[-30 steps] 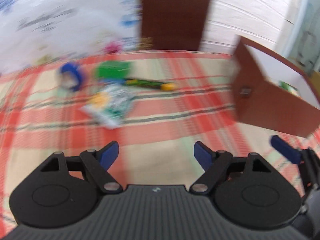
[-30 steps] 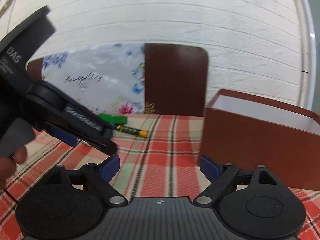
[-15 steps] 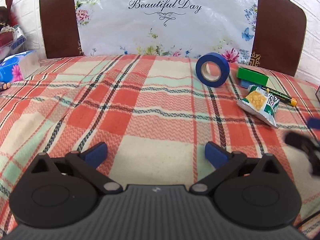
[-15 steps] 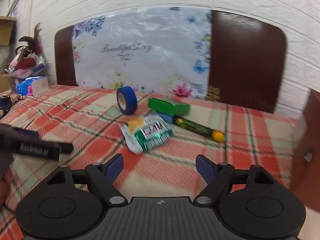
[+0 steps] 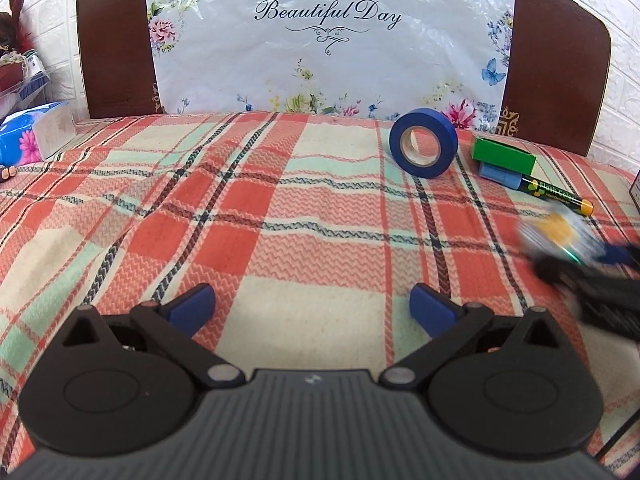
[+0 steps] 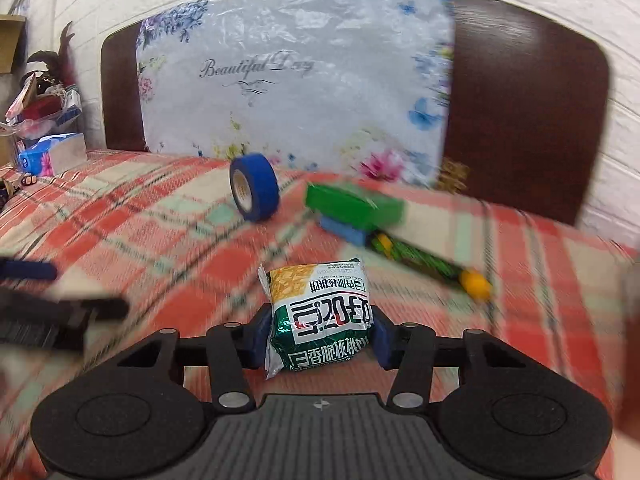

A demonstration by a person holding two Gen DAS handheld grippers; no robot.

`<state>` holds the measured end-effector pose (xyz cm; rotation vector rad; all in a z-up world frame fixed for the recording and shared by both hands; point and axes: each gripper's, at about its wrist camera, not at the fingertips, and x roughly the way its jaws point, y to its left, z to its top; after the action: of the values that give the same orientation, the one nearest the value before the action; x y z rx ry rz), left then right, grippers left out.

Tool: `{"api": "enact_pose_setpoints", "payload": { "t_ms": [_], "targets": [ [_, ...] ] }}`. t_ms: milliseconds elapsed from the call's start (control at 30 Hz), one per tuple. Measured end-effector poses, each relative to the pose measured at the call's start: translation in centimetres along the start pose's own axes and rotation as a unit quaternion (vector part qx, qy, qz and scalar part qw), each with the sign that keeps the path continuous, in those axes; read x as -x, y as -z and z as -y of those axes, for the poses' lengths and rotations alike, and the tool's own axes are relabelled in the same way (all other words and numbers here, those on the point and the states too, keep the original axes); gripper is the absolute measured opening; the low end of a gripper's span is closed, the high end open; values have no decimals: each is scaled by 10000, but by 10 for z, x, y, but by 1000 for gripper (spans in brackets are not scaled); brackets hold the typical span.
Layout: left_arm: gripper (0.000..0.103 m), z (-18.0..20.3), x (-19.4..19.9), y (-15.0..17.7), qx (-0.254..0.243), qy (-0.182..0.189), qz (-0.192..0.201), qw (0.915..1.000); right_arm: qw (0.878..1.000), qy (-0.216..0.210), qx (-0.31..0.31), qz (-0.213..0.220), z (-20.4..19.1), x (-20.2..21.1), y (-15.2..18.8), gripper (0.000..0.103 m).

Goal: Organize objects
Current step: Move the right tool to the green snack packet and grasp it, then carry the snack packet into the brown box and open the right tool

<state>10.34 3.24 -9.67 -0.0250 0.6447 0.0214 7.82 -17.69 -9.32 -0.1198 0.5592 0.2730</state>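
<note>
A green and white snack packet [image 6: 320, 312] sits between the blue pads of my right gripper [image 6: 320, 336], whose jaws are closing and press on its sides. From the left wrist the same packet [image 5: 560, 232] shows as a blur at the right gripper [image 5: 580, 268]. Behind it lie a blue tape roll [image 6: 254, 187] standing on edge, a green box [image 6: 354, 204] and a green marker [image 6: 432, 264] with a yellow end. My left gripper [image 5: 312, 306] hangs wide open over bare plaid cloth [image 5: 280, 208], holding nothing.
A brown headboard with a floral plastic cover [image 5: 328, 40] closes off the back. A blue tissue pack [image 5: 28, 140] and clutter sit at the far left. An edge of a brown box [image 5: 636, 188] shows at the far right.
The right gripper has moved in on the snack packet and closed its pads onto it. The left gripper swung away from the brown box, opened wider, then stayed still.
</note>
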Motion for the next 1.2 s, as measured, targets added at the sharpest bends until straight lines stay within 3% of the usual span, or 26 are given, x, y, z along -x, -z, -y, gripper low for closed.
{"api": "enact_pose_setpoints", "payload": {
  "t_ms": [200,333,533,633,700,800,867,933,1033,1100,1200],
  "targets": [
    [103,3,1,-1,-95,-65,-18,9999,9958,764,-500,-95,42,87,56,48],
    [103,4,1,-1,-141,-105,-49,9998,9826,1504,-1088,-100,77,140,91,48],
    [103,9,2,-3,-244,-239,-154,9993,9706,1587,-1807,127,106,172,109,48],
    [103,11,5,0,-303,-328,-119,9989,9696,1554,-1800,575,106,187,103,47],
    [103,13,7,2,-352,-372,-103,9986,9663,1748,-1570,1053,107,203,93,47],
    [103,18,8,-1,-411,-496,-129,9978,9523,2165,-1331,1688,124,225,70,48],
    [99,27,10,-8,-368,-631,-286,9969,9435,2434,-1313,1825,146,233,56,48],
    [87,45,21,-22,-128,-8,-415,9991,9362,2628,-1467,1816,173,235,50,48],
    [88,108,50,-46,-428,794,-157,9958,9323,2796,-1689,1552,208,228,48,48],
    [88,162,69,-60,-789,1337,-98,9878,9321,2749,-1878,1425,223,224,50,48],
    [88,237,94,-77,-1045,2351,-202,9661,9353,2684,-1797,1446,221,215,49,48]
  ]
}}
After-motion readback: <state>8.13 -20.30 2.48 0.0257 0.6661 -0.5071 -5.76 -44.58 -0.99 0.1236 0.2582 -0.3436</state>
